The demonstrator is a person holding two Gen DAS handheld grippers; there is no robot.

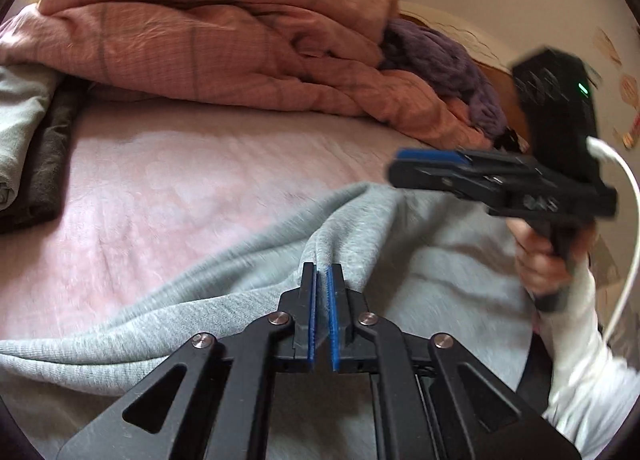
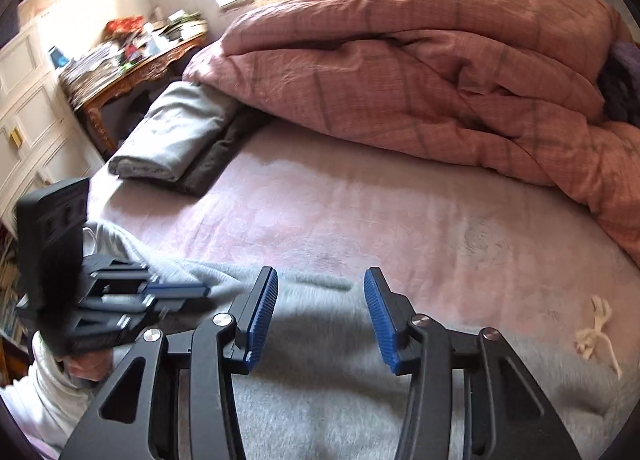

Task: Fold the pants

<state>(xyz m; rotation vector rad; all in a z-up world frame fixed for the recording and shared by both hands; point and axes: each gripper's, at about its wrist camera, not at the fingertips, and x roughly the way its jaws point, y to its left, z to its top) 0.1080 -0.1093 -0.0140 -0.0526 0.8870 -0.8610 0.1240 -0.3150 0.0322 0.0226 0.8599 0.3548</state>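
Observation:
Grey sweatpants [image 1: 420,260] lie on the pink bed sheet [image 1: 160,187]. My left gripper [image 1: 322,272] is shut on a ridge of the grey fabric and lifts it into a fold. In the right wrist view the pants [image 2: 320,392] spread under my right gripper [image 2: 320,284], whose blue pads stand wide apart with nothing between them, just above the fabric. The right gripper [image 1: 404,163] also shows in the left wrist view, hovering over the pants. The left gripper [image 2: 200,292] shows at the left of the right wrist view. A white drawstring [image 2: 596,332] lies at the pants' right edge.
A bunched pink duvet [image 2: 420,67] fills the far side of the bed. Folded grey [image 2: 176,135] and dark [image 2: 216,163] clothes are stacked at the far left. A cluttered wooden desk [image 2: 132,59] stands beyond the bed. A purple knit [image 1: 440,59] lies by the duvet.

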